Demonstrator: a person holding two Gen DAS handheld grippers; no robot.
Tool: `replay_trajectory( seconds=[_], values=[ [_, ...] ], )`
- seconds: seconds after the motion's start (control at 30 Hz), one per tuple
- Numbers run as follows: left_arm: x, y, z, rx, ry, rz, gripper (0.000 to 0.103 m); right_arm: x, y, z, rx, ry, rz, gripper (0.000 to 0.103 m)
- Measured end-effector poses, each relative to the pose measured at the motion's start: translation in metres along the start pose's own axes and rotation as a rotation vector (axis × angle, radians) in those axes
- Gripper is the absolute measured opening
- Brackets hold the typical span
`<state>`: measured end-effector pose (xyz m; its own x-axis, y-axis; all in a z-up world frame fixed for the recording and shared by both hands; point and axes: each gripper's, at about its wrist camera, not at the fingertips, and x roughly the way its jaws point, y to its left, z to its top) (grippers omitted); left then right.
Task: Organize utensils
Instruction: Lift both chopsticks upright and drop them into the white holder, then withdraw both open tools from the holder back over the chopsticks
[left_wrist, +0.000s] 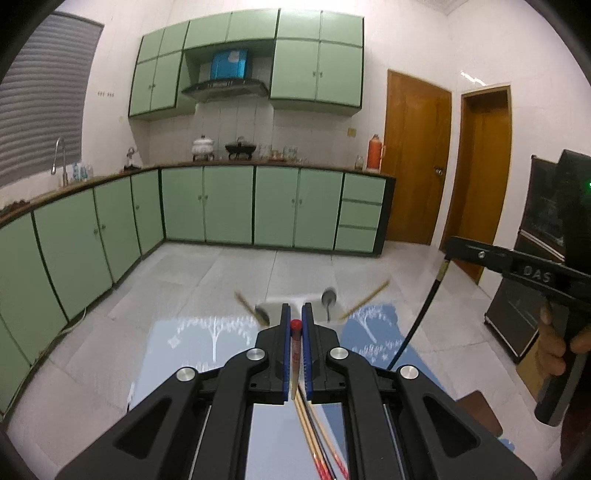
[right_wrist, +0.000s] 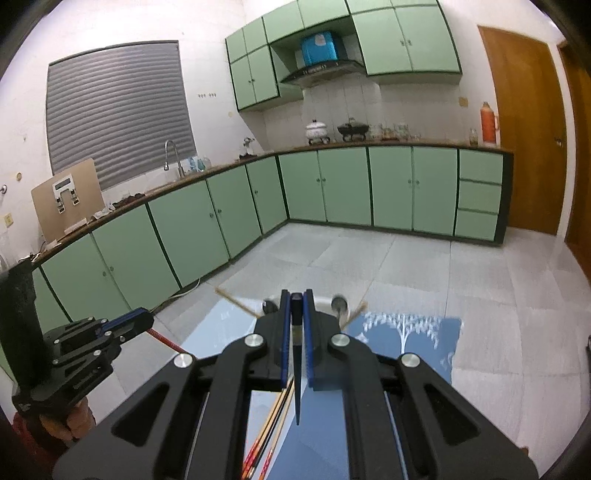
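Utensils: chopsticks, one in each gripper, with more lying loose on the blue tablecloth (left_wrist: 192, 343) below — a bundle of them (left_wrist: 317, 435) runs under the left tool, red-patterned at the near ends.

Holder: a pale container (left_wrist: 273, 308) at the far edge of the table, straight ahead of both tools; a spoon (left_wrist: 328, 298) and a couple of chopsticks (left_wrist: 365, 298) lean out of it. Much of it is hidden behind the jaws and blurred.

Left gripper (left_wrist: 295, 325): clenched nearly shut on a pale chopstick with a red cap (left_wrist: 295, 343), which lies along the slot between the blue pads (left_wrist: 307, 347), cap end forward.

Right gripper (right_wrist: 296, 314): likewise closed to a narrow slot on a dark chopstick (right_wrist: 296, 369), blunt end forward, thin tip hanging back towards the camera. Seen from the left side, that stick dangles below the right tool.

Step in hand: my guess is carrying both sticks over to the holder.

Doing it well: I would bring one tool in at a time — two at once would crowd the opening. Tip the stick so it points down into the holder, steer clear of the spoon and the leaning sticks, and let go only once the end is well inside.

Risk: a thin stick held by so little pad can swivel or slip if the approach is hurried.
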<state>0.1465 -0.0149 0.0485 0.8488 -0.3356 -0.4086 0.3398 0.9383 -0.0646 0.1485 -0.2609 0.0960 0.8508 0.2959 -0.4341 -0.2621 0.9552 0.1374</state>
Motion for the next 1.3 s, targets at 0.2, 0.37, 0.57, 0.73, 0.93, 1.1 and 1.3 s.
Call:
replay_trajectory(
  seconds=[0.2, 0.37, 0.57, 0.73, 0.93, 1.1, 1.3],
  values=[
    [-0.004, -0.008, 0.048, 0.050, -0.121, 0.010, 0.006, 0.007, -0.005, 0.043, -0.021, -0.075, -0.014, 0.006],
    [0.022, -0.013, 0.075, 0.076, -0.174, 0.020, 0.006, 0.034, -0.019, 0.070, -0.011, -0.121, -0.039, 0.006],
    [0.071, -0.011, 0.083, 0.069, -0.159, 0.017, 0.006, 0.087, -0.038, 0.077, 0.004, -0.099, -0.055, 0.006],
    [0.116, -0.003, 0.070, 0.051, -0.087, 0.013, 0.006, 0.127, -0.050, 0.057, 0.016, -0.027, -0.054, 0.006],
    [0.148, 0.008, 0.049, 0.033, 0.000, 0.017, 0.006, 0.150, -0.053, 0.036, 0.025, 0.048, -0.043, 0.008],
    [0.146, 0.014, 0.044, 0.027, 0.014, 0.021, 0.019, 0.140, -0.055, 0.035, 0.039, 0.031, -0.051, 0.010],
    [0.115, 0.015, 0.051, 0.017, -0.033, 0.036, 0.044, 0.100, -0.052, 0.037, 0.040, -0.044, -0.077, 0.030]
  ],
)
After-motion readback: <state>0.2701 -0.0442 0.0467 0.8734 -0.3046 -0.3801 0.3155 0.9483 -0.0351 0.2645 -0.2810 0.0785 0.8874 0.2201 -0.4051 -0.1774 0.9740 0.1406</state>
